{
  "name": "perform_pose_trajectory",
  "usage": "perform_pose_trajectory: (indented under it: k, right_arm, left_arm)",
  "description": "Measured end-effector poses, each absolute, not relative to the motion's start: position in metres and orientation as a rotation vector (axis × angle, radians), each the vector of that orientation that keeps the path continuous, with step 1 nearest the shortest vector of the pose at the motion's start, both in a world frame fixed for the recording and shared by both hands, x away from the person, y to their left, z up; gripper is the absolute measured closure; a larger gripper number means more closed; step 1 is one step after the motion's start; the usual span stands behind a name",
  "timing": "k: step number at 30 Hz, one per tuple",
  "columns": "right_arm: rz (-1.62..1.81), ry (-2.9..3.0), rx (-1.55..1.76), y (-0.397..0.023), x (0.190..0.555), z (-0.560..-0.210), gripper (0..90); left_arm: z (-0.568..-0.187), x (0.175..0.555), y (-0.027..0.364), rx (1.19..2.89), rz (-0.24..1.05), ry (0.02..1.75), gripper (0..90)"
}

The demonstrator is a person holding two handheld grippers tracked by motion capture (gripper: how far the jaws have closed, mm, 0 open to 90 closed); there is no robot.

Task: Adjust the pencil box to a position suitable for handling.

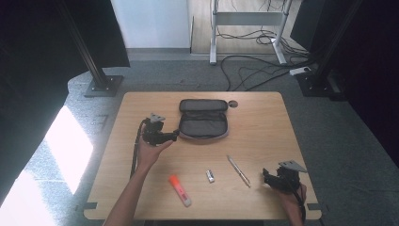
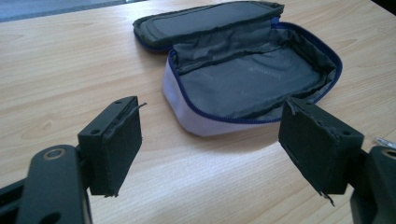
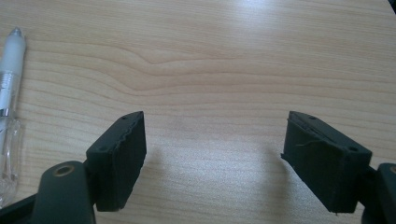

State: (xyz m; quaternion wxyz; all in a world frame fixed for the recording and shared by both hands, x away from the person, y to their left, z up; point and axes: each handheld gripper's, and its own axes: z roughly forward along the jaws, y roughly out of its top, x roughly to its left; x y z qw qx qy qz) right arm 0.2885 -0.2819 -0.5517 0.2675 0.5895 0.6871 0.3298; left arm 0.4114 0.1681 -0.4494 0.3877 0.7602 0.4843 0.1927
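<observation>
**Pre-grasp: case open, nothing picked up yet**

Left to right, high view:

- Left gripper [image 1: 175, 136] sits just beside the left end of the pencil case [image 1: 203, 120], tips aimed at it. In the left gripper view its jaws stand wide apart with nothing between them; the case [image 2: 243, 79] lies right ahead, unzipped, lid flap folded back, grey lining exposed, blue zip edge. It looks empty as far as I can see inside.
- Highlighter [image 1: 180, 190], orange body with a pale cap, lies near the front edge of the table [image 1: 263, 113], left of centre.
- Small silver item [image 1: 210, 176], possibly a USB stick or an eraser; too small to tell.
- Pen [image 1: 239, 171] lies diagonally, just right of that.
- Right gripper [image 1: 266, 177] rests low at the front right, near the pen but apart from it. In the right gripper view the jaws are also spread wide and empty over bare wood, with the pen [image 3: 9, 93] off at the left edge.

Judgement: this looks like packing loose items into the case, with the first pick not yet made. Likely next move: right gripper swings toward the pen, lines its jaws across the barrel and closes; left steadies the case wall so it doesn't slide.

Writing: faint print on the case lining, unreadable. The pen carries a label, also illegible.
</observation>
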Motion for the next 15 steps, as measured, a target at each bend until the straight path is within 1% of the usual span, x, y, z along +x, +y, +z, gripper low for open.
perform_pose_trajectory:
  k: [10, 15]
  right_arm:
    - [0.882, 1.861, 1.595, -0.281, 0.289, -0.553, 21.2]
    - [0.878, 1.866, 1.592, -0.280, 0.289, -0.554, 21.1]
  left_arm:
    - [-0.446, 0.425, 0.157, 1.936, 0.468, 1.211, 24.4]
    - [-0.449, 0.437, 0.155, 1.939, 0.441, 1.236, 25.1]
